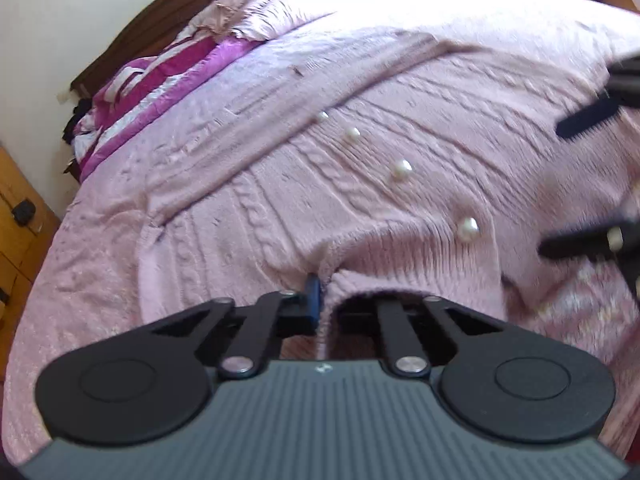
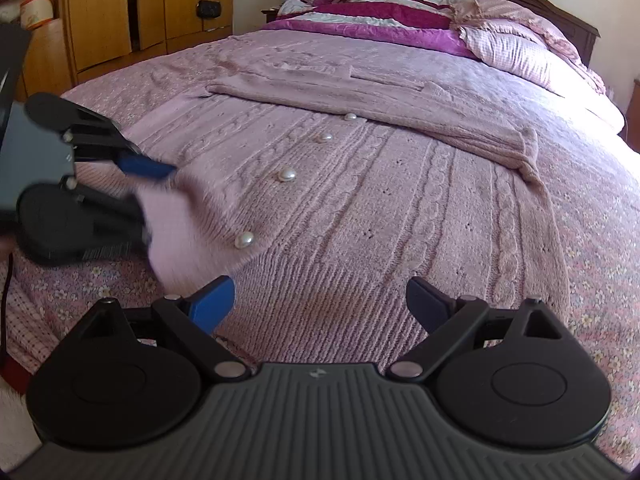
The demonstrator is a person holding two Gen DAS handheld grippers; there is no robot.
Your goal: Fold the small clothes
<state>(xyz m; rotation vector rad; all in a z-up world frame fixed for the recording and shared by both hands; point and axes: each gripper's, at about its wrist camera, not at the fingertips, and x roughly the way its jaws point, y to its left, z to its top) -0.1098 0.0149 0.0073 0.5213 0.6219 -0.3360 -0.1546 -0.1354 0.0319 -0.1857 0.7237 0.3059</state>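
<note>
Pink cable-knit cardigan lies flat on the bed, front up, pearl buttons running in a line from about 7 o'clock toward 12 in the right wrist view, one sleeve folded across the chest near the top. Left claw is pinched tight on the hem corner of the cardigan; knit bunches between its tips and a flap is raised off the bed at 9 o'clock in the right wrist view. Right claw stands wide, nothing in it, hovering just over the ribbed hem at 6 o'clock, not gripping. Bedspread is floral pink, pillows at 1 o'clock, wardrobe at 10 o'clock. Risks, as I judge them: left grip holds only a thin bunch of stretchy knit, so a fast pull could let it slip out or stretch the hem. Lifting one corner alone may drag the whole garment and undo the sleeve fold. Right claw could catch the bedspread along with the hem. The pearl button near the lifted flap could snag.
</note>
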